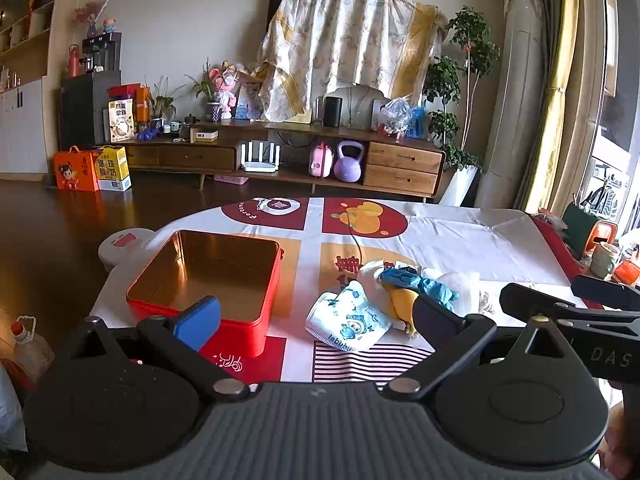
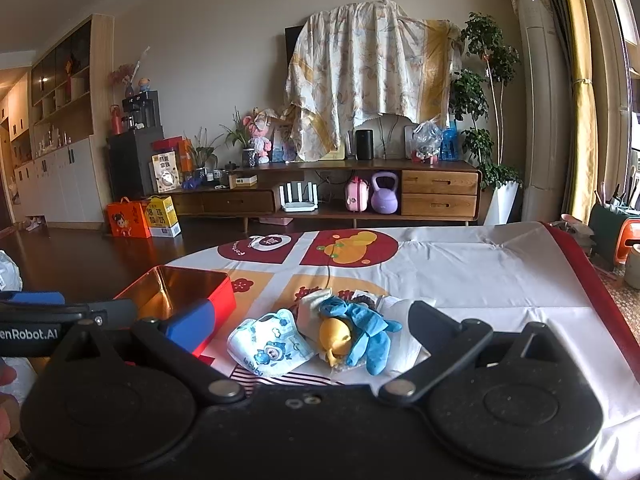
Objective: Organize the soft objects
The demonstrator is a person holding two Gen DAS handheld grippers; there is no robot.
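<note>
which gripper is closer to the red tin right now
Left. The left gripper hangs open at the red tin's near wall; the right gripper is open over the pile of soft things beside it.

Glossy tin (image 1: 208,280), likely metal; cloth mask (image 2: 272,346).

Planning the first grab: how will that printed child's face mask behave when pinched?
The face mask looks thin and creased, so probably floppy and very light. It leans on the glove pile, so lifting may drag neighbours. Its ear loops aren't clear.
</note>
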